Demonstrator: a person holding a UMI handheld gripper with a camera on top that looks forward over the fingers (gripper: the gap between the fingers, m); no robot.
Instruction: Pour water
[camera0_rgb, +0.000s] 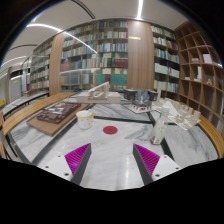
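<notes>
Gripper (113, 160) fingers spread, holding nothing; bare table (112, 145) between them; cup (84, 119) beyond.

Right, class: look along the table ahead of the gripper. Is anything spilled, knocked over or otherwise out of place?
Nothing stands out. The white cup stands upright on the table, beyond the open gripper, with no spill visible around it. The clutter behind it is too small to judge.
</notes>
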